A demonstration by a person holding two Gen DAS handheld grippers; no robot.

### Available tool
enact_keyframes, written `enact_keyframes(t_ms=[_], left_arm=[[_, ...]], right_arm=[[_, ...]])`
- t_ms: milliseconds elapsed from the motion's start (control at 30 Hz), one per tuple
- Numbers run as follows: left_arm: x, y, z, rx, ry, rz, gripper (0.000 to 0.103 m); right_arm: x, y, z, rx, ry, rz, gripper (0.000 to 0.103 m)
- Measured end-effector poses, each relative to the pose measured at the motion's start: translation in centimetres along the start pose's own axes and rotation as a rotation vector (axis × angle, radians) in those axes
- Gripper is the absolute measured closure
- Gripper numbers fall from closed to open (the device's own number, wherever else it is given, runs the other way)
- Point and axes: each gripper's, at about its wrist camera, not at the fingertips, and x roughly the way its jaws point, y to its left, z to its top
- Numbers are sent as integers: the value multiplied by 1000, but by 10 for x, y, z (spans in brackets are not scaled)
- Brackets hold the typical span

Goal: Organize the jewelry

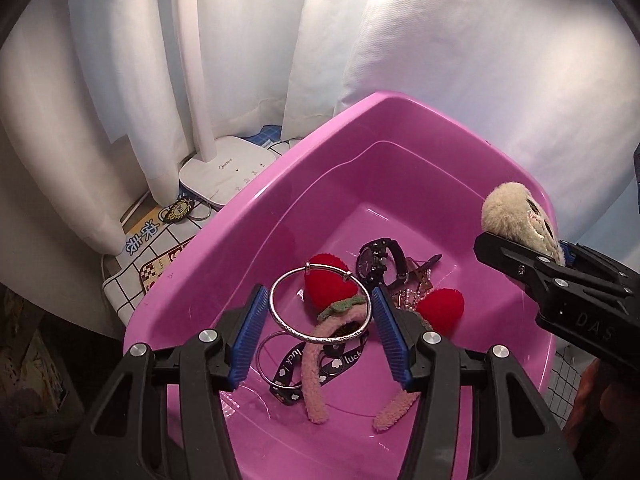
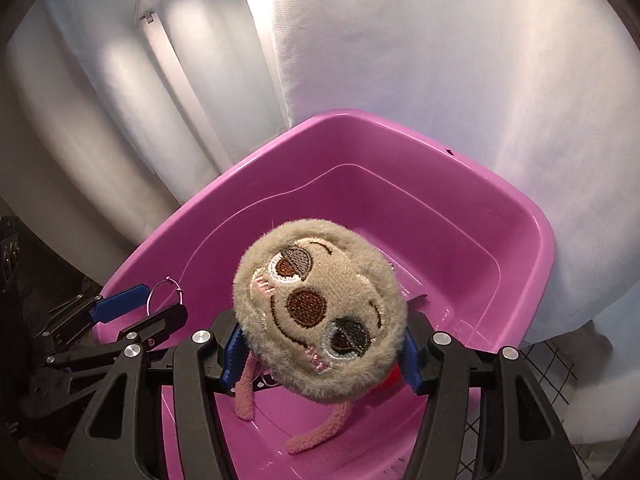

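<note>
Nearest the left wrist camera, the left gripper (image 1: 320,332) holds a silver bangle (image 1: 320,302) between its blue pads (image 1: 251,332). The ring spans the gap from pad to pad, so the jaws stand fairly wide yet are closed against its rim. It hangs above the floor of the pink plastic tub (image 1: 248,216), not resting on it as far as I can tell.

Nearest the right wrist camera, the right gripper (image 2: 320,350) clamps a round beige plush sloth-face charm (image 2: 320,312), which fills the space between its fingers. It is held over the near part of the tub (image 2: 532,240); from the left view the same charm (image 1: 516,220) sits above the tub's right rim.

Much of the sorting looks done. In the tub already lie a pink fuzzy headband with two red plush hearts (image 1: 332,286), a black wristwatch (image 1: 376,260), a black "luck" strap on a key ring (image 1: 308,364), and a small tangle of pale chain (image 1: 408,298) beside the watch whose exact make-up I cannot resolve.

What is left, by my reading: both held pieces have to be let go into the tub. Outside it, on the patterned cloth (image 1: 148,256) near the white lamp base (image 1: 228,176), a dark keychain charm with rings (image 1: 182,210) lies uncollected and probably belongs in next. Whether more items wait elsewhere is out of view.
</note>
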Motion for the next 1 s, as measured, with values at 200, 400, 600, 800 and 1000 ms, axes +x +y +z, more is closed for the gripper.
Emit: enact_keyframes(t_ms=[200, 400, 600, 800, 1000], left_arm=[[11, 10, 2, -34, 55, 15, 39], [10, 14, 4, -44, 57, 28, 17], [6, 15, 3, -30, 58, 67, 14], [3, 13, 0, -13, 47, 97, 9], [0, 11, 0, -6, 38, 126, 8]], right_arm=[[13, -3, 8, 38, 36, -21, 36], [18, -4, 15, 48, 36, -60, 31], [10, -4, 13, 54, 18, -59, 31], [1, 0, 6, 39, 0, -65, 31], [-1, 1, 3, 36, -9, -70, 31]])
